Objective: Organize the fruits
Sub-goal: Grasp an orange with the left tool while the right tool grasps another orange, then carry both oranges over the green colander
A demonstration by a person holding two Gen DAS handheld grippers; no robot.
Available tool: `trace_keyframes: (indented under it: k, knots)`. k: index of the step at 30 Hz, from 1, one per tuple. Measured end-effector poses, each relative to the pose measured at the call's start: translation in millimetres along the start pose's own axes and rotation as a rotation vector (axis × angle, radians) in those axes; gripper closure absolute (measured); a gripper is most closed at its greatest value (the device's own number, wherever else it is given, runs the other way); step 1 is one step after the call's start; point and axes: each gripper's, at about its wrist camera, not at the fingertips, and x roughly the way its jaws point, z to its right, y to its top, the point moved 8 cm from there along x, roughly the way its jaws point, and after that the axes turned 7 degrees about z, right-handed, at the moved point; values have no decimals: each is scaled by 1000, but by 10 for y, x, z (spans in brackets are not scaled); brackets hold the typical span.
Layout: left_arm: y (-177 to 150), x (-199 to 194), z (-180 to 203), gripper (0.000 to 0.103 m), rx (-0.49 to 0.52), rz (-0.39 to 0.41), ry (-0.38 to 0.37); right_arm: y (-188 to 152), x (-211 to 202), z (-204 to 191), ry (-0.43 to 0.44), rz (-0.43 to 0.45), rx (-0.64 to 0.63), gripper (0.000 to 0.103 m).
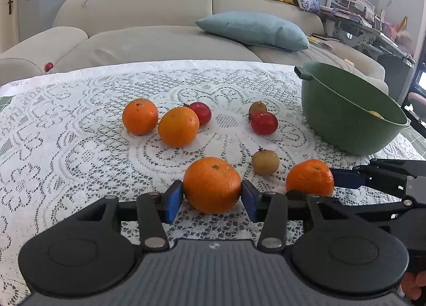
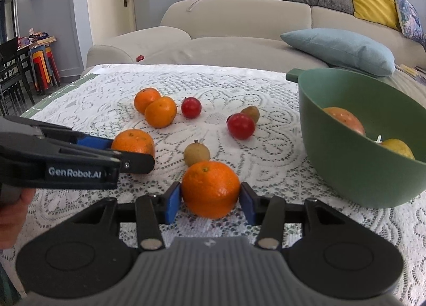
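Two grippers: left gripper [image 1: 212,196] & right gripper [image 2: 210,199], side by side, both low over the lace cloth [image 1: 80,146].
L fingers: part way open, blue pads [image 1: 174,199] touch both sides of the left orange [image 1: 212,184]; it has hold of it.
R fingers: part way open too, blue pads [image 2: 173,200] touch both sides of the right orange [image 2: 210,188]; it has hold of it.
Both oranges: look to sit on the cloth, right betw. the finger tips.
Small brown fruit [image 1: 265,165]: just past the tips, betw. the 2 grippers, close behind the right orange.
Red fruit [image 1: 264,123]: further out past the tips, w/ another small brown fruit [image 1: 257,107] touching it behind.
Orange pair [image 1: 140,116]: far ahead, to the left of the L fingers, the 2 touching.
Other red fruit [image 1: 201,112]: right behind that pair.
Green bowl [image 2: 332,146]: to the right of the R fingers, near them, not touching.
In bowl: a red-orange fruit [image 2: 346,119] & a yellow fruit [image 2: 399,147].
Hand [image 2: 13,210]: holds the left gripper at its back end.
Sofa [image 1: 159,44]: way behind the table.
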Motion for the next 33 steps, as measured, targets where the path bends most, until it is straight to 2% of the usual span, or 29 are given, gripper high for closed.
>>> trace_keyframes:
  k: [10,17,26,29,33]
  knots:
    - [24,4,24,50,-7,2,-1,17,-42,9,-1,-3,3,59]
    - [166,-74,217,51,1,25,-44,174,-222,114,2,42,11,60]
    - [500,-139,547,51,9,59,-110,473,-519,509,-54,88,25,60]
    - [649,-147,693,51,32,75,-134,564,-621,629,-3,84,55,60]
    - [834,-127,883,51,55,90,-160,681,-755,775,-58,93,-28,60]
